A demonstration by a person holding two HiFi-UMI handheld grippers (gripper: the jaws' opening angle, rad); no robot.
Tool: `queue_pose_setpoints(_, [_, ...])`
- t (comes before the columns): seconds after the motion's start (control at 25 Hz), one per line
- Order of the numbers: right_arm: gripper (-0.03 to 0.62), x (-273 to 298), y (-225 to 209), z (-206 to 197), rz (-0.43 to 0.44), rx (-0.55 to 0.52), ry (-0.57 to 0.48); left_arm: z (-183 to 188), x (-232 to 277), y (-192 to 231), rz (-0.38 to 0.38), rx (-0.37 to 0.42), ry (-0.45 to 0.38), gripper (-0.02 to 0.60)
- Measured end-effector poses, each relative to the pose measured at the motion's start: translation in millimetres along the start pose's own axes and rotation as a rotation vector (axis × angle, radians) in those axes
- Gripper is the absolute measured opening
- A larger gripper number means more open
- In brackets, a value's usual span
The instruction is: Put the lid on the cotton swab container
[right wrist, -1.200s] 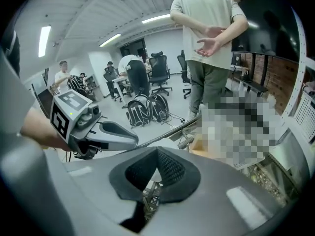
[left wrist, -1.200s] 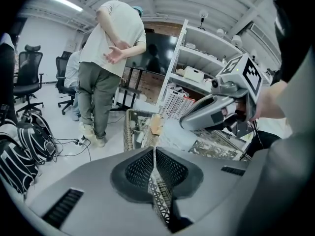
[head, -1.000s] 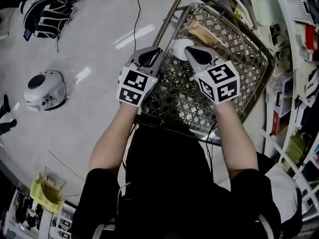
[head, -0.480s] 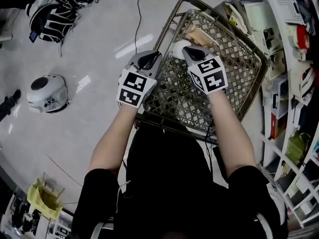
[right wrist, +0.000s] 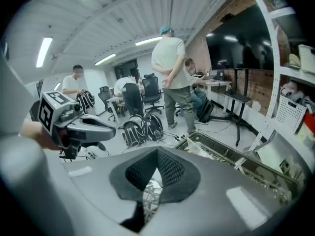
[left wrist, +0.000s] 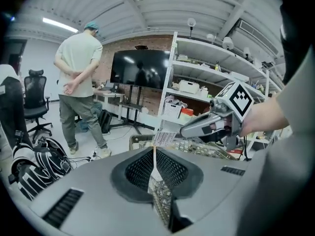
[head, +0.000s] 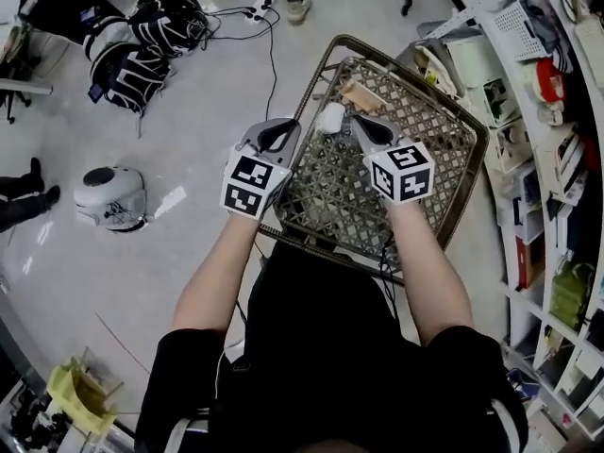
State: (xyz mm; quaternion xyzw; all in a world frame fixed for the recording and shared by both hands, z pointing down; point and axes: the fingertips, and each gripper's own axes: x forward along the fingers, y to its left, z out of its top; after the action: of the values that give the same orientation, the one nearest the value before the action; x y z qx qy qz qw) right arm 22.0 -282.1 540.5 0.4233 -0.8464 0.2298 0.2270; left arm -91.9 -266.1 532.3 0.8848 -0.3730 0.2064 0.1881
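Note:
A small white round object, possibly the swab container or its lid, lies in the far left corner of a wire basket. My left gripper hovers over the basket's left rim, its jaws shut with nothing between them. Just to the right of the white object, my right gripper hangs over the basket, also shut and empty. Each gripper view shows the other gripper: the right one and the left one. I see no separate lid.
A tan packet lies at the basket's far end. Stocked shelves stand along the right. On the floor to the left are a white helmet-like device and black bags. A person stands beyond the basket.
The head view has pulled back and shows more floor. The right gripper's tip has shifted from over the white object to just right of it. Both grippers stay shut.

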Motion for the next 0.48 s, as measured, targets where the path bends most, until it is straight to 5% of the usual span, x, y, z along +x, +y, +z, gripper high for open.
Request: queue_pose_setpoints(0.48, [0.011, -97, 4, 47, -0.007, 0.031, -0.172, 62, -57, -33, 0.029, 0.040, -0.087, 0.018])
